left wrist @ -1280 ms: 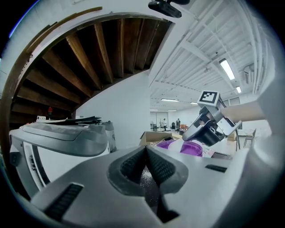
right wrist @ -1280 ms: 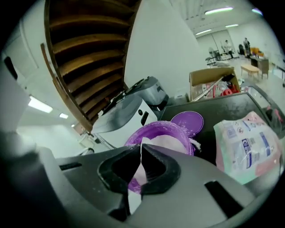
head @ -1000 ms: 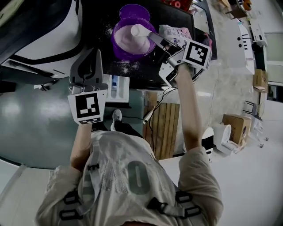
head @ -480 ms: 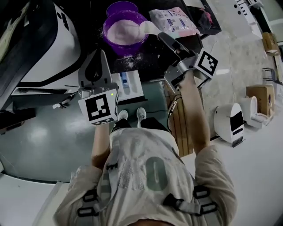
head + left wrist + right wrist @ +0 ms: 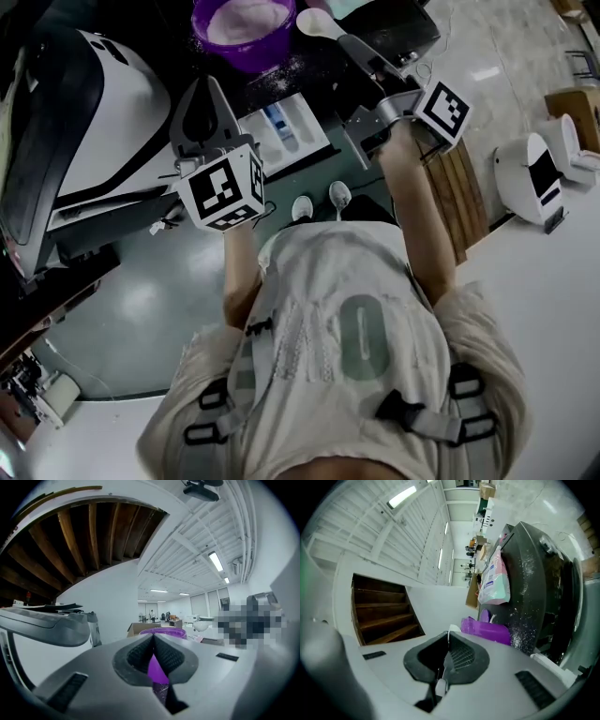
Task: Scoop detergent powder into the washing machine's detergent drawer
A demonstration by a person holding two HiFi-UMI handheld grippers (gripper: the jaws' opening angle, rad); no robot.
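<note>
A purple bowl of white powder stands on the dark top at the far edge. My right gripper is shut on the handle of a white scoop, which hangs just right of the bowl, outside its rim. In the right gripper view the scoop's handle sits between the closed jaws of the right gripper, with the bowl beyond. The white detergent drawer stands pulled out below the bowl. My left gripper hovers left of the drawer, shut and holding nothing; the left gripper faces the bowl.
The white washing machine fills the left side. Spilled powder speckles the dark top, and a pink and green detergent bag leans at its far end. A wooden pallet and a white appliance stand on the floor at the right.
The right gripper has lifted the scoop out of the bowl and carried it to the right of the rim. The left gripper has stayed beside the drawer.
</note>
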